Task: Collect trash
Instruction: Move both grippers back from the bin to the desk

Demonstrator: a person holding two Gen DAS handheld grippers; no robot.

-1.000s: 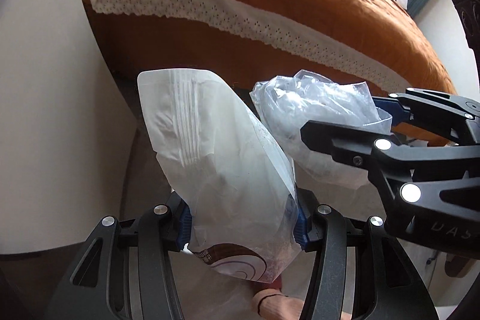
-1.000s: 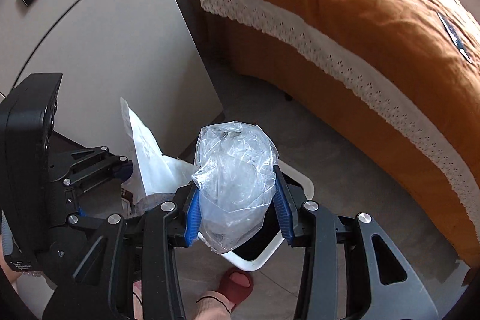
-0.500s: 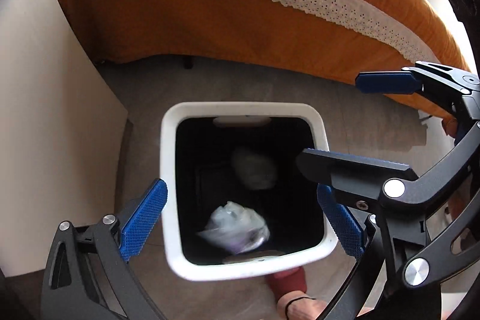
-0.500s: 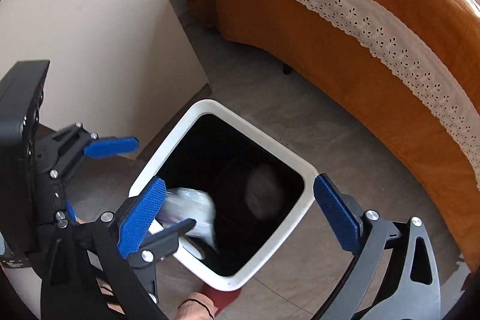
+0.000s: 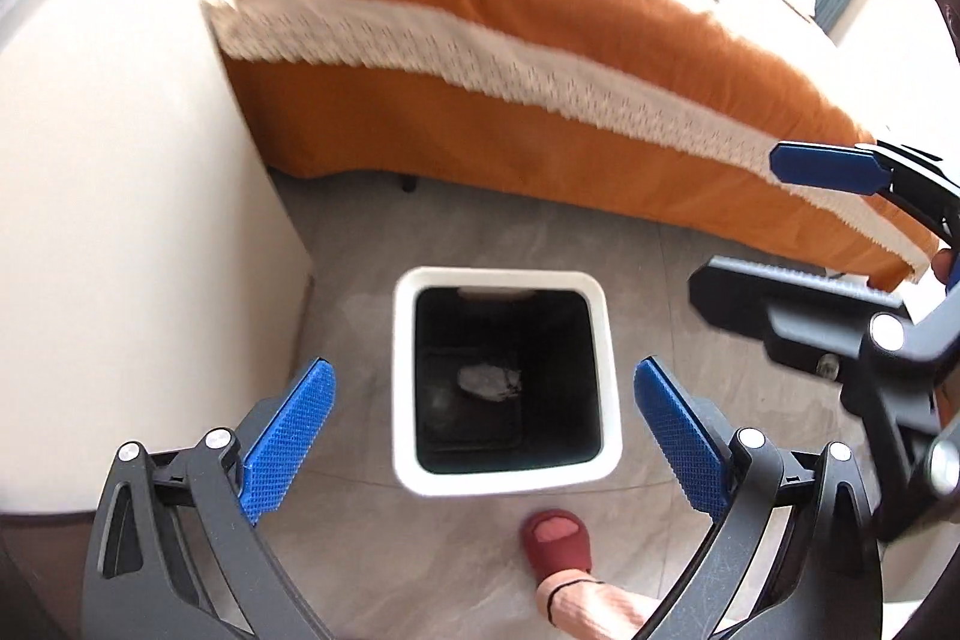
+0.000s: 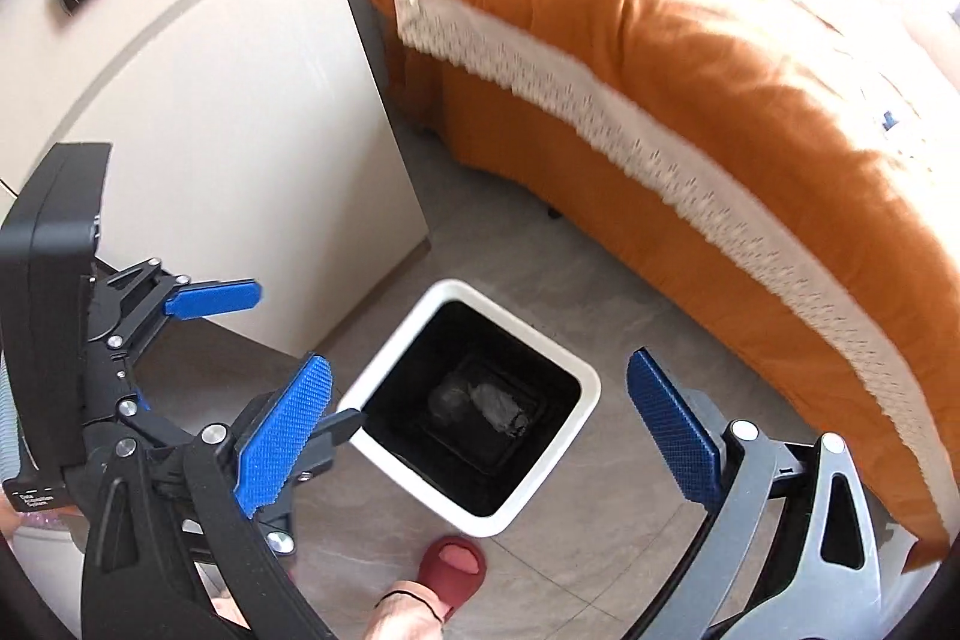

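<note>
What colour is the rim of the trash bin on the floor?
White, around a black inside; the trash bin shows best in the left wrist view.

My left gripper [image 5: 485, 435]: blue pads [image 5: 288, 439] rough, knurled plastic; arms matt black. White square plastic bin [image 5: 501, 478] smooth, slightly glossy, dark inside; crumpled clear plastic bags [image 5: 489, 381] at bottom. Beyond bin, orange cloth bedspread [image 5: 540, 22], lace trim. Under bin, grey tile floor [image 5: 654, 280] smooth.

Bright window glare on motion-blurred bed [image 5: 540, 16], fisheye-warped edges
</note>
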